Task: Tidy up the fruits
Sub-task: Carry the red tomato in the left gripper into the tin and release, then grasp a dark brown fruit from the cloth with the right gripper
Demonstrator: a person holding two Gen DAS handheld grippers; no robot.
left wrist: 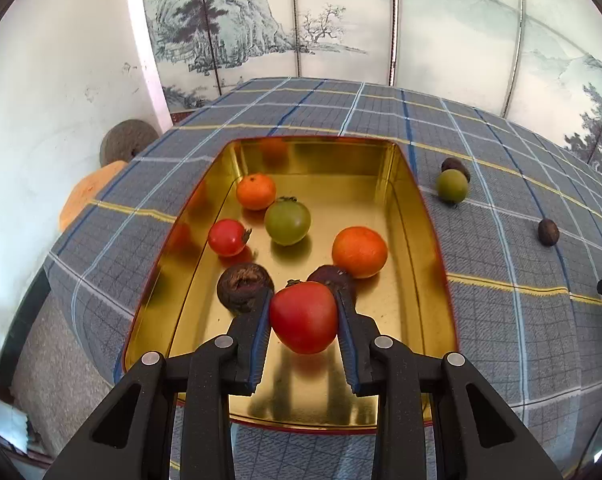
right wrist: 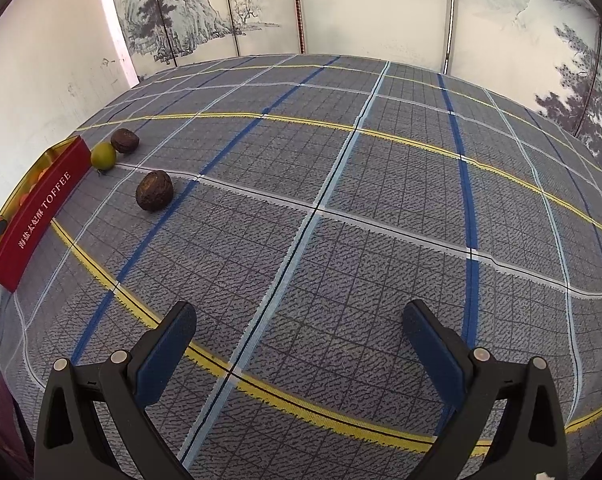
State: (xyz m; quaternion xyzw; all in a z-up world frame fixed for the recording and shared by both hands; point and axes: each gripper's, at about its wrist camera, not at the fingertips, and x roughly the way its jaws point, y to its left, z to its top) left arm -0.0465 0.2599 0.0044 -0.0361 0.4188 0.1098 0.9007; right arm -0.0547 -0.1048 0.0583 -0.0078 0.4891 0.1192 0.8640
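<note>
My left gripper (left wrist: 304, 308) is shut on a red tomato (left wrist: 303, 322) and holds it just above the near end of a gold tin tray (left wrist: 415, 216). Inside the tray lie two oranges (left wrist: 359, 252), a green tomato (left wrist: 287, 220), a small red tomato (left wrist: 226, 237) and two dark brown fruits (left wrist: 243, 287). On the cloth to the tray's right sit a green fruit (left wrist: 453, 185) and two dark brown fruits (left wrist: 548, 232). My right gripper (right wrist: 299, 330) is open over bare cloth, far from the fruits (right wrist: 154, 191) at its upper left.
The table carries a grey plaid cloth (right wrist: 341, 200) with blue, white and yellow lines. A painted folding screen (left wrist: 341, 20) stands behind it. The tray's red outer wall (right wrist: 41, 208) reads TOFFEE. An orange object (left wrist: 89, 196) and a round grey one (left wrist: 127, 146) lie beyond the table's left edge.
</note>
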